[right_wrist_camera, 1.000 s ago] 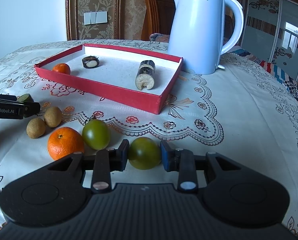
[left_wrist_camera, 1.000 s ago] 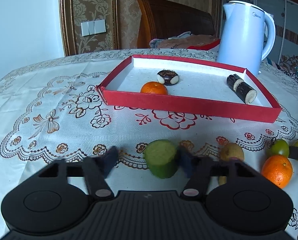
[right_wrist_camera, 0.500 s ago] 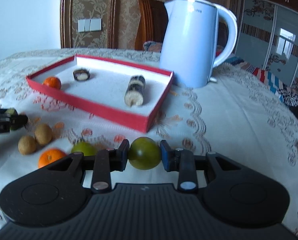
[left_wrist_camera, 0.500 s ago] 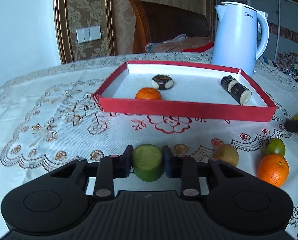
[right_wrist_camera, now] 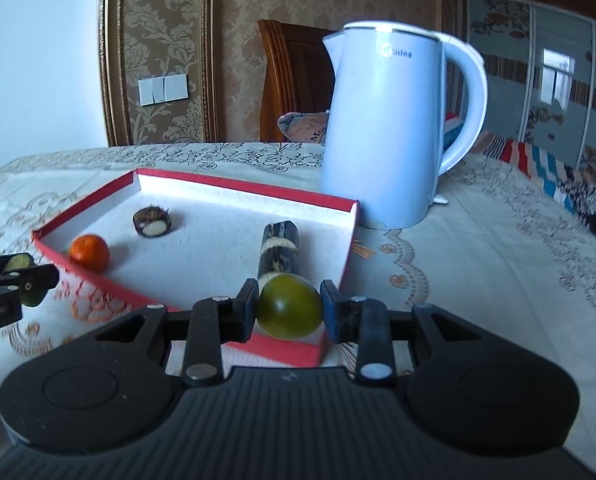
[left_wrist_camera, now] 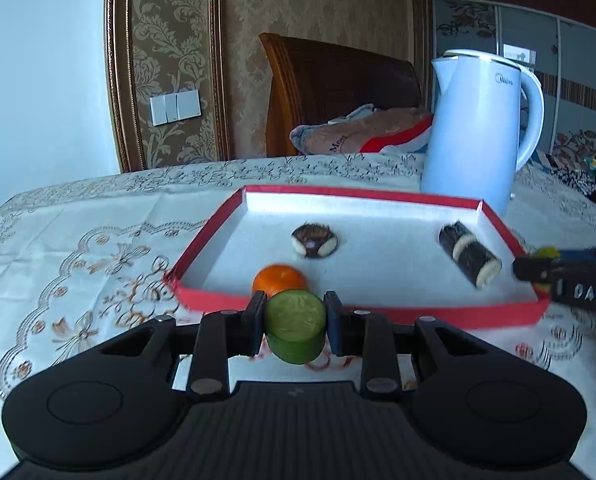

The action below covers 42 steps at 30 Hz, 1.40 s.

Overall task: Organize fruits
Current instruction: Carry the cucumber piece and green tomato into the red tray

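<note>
My left gripper [left_wrist_camera: 295, 322] is shut on a green cucumber chunk [left_wrist_camera: 295, 326], held above the tablecloth just short of the red tray's near wall [left_wrist_camera: 437, 314]. My right gripper [right_wrist_camera: 289, 307] is shut on a green tomato [right_wrist_camera: 290, 306], hanging over the tray's near right corner [right_wrist_camera: 282, 350]. Inside the tray lie a tangerine [left_wrist_camera: 278, 279], a dark round fruit piece [left_wrist_camera: 315, 237] and a dark sugarcane stick [left_wrist_camera: 469, 258]. The right gripper shows at the right edge of the left wrist view [left_wrist_camera: 535, 266]; the left gripper shows at the left edge of the right wrist view [right_wrist_camera: 22, 276].
A white electric kettle [right_wrist_camera: 385, 128] stands just behind the tray's far right corner. The table wears a lace floral cloth [left_wrist_camera: 78, 248]. A wooden chair [left_wrist_camera: 337, 88] with bundled fabric stands behind the table. A striped cloth [right_wrist_camera: 537, 164] lies at the far right.
The left gripper closed on the cucumber chunk and lifted it toward the tray. The right gripper rose with the tomato and moved forward to the tray's corner; the loose fruits dropped out of view.
</note>
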Available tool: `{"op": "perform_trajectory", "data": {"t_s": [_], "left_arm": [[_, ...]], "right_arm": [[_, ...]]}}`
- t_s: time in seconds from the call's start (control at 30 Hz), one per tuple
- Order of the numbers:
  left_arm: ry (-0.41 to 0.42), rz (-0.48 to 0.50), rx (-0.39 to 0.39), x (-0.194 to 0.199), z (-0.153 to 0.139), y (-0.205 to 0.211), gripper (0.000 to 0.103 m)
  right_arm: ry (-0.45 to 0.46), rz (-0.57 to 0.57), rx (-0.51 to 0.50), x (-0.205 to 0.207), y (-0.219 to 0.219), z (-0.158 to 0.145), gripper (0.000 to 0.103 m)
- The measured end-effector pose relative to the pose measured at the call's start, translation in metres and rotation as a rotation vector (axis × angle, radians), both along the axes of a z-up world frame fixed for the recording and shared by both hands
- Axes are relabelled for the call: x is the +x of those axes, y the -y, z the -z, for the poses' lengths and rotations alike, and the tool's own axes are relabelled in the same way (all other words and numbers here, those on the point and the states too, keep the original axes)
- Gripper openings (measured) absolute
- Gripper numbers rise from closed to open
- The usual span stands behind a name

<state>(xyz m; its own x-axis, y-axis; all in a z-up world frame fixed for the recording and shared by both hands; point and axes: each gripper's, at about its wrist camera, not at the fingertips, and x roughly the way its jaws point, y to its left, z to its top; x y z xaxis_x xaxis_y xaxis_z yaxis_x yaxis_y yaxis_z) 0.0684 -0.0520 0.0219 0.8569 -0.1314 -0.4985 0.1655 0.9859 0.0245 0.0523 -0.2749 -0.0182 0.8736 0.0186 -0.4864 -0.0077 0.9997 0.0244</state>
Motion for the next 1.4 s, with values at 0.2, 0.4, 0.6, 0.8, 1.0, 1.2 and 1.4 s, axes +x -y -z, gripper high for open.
{"op": "perform_trajectory", "data": {"t_s": [0.2,0.4,0.6,0.8,1.0,1.2,1.4], "left_arm": [[-0.006,-0.017,0.017,0.032,0.0,0.015,0.03],[-0.021,-0.033,0.032,0.055,0.008,0.022,0.03],[0.003,-0.061,0.067,0.07,0.013,0.029,0.03],[0.014,-0.09,0.113,0.086,0.02,0.036,0.029],[-0.035,-0.141,0.127,0.107,0.033,0.031,0.03],[-0.03,-0.163,0.099,0.105,0.035,0.022,0.03],[-0.025,-0.173,0.087,0.102,0.034,0.02,0.03]], "right_arm": [[-0.053,0.005,0.051,0.029,-0.011,0.011,0.031],[-0.072,0.007,0.032,0.043,-0.02,0.022,0.031],[-0.059,0.011,-0.011,0.057,-0.029,0.026,0.031],[-0.076,0.017,-0.008,0.077,-0.033,0.03,0.031],[-0.103,0.022,0.022,0.097,-0.024,0.03,0.031],[-0.097,0.026,0.017,0.103,-0.024,0.031,0.031],[-0.096,0.036,0.01,0.103,-0.023,0.032,0.036]]}}
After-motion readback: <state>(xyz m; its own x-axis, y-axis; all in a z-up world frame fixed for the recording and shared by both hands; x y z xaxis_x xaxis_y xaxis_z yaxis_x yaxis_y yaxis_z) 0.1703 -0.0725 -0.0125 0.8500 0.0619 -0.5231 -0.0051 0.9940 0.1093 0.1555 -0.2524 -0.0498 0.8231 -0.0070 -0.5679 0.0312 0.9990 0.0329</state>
